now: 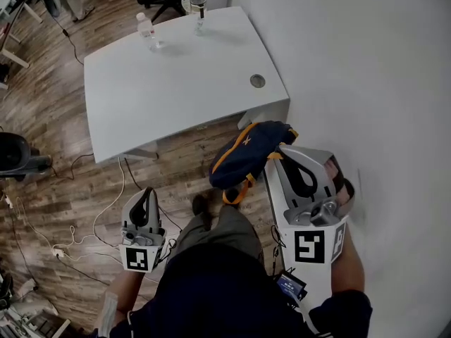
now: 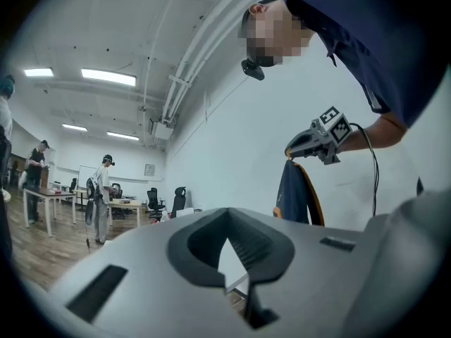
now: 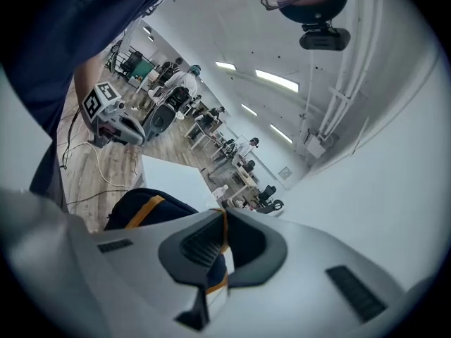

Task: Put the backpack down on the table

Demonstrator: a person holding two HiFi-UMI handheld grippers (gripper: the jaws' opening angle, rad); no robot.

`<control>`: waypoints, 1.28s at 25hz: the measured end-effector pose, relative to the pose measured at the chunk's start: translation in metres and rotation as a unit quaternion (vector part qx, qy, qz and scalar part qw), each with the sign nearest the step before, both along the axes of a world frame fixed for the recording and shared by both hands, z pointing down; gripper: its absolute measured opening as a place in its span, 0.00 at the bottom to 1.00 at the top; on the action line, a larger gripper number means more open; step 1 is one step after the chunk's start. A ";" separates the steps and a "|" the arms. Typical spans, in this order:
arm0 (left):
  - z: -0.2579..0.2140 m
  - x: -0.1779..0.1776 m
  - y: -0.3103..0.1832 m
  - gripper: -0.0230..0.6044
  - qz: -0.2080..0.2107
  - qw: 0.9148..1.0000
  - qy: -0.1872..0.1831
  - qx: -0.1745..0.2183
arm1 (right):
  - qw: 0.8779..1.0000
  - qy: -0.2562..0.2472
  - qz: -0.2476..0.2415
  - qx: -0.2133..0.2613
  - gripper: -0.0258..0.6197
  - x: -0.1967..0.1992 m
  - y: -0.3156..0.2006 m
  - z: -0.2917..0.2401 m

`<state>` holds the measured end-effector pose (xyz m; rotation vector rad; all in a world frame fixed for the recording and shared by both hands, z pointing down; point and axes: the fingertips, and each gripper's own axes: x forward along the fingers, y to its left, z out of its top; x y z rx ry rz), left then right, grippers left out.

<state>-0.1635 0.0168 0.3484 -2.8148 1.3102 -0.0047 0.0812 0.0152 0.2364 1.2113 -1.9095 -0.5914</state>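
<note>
Two grippers in play. Left gripper [image 1: 146,192]: jaws together, nothing held, parked aside by the leg. Right gripper [image 1: 283,152]: jaws clamped on the orange strap [image 1: 273,155], so the backpack [image 1: 243,153] is hung in the air, just short of the table [image 1: 176,90] edge. Bottles [image 1: 147,30] are stood at the far edge, so set-down is judged best on the near half.

One backpack [image 1: 246,153], one table [image 1: 176,90] (two bottles [image 1: 146,30]).
</note>
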 end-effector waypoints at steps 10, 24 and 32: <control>-0.031 -0.030 -0.003 0.04 -0.032 0.999 0.016 0.026 | 0.997 0.015 -0.047 0.064 0.03 -0.034 -0.038 -0.073; -0.054 -0.068 -0.010 0.04 -0.049 0.998 0.010 0.049 | 0.992 0.051 -0.057 0.099 0.03 -0.063 -0.134 -0.116; -0.052 -0.086 -0.010 0.04 -0.064 0.997 0.003 0.044 | 0.993 0.047 -0.040 0.106 0.03 -0.067 -0.184 -0.109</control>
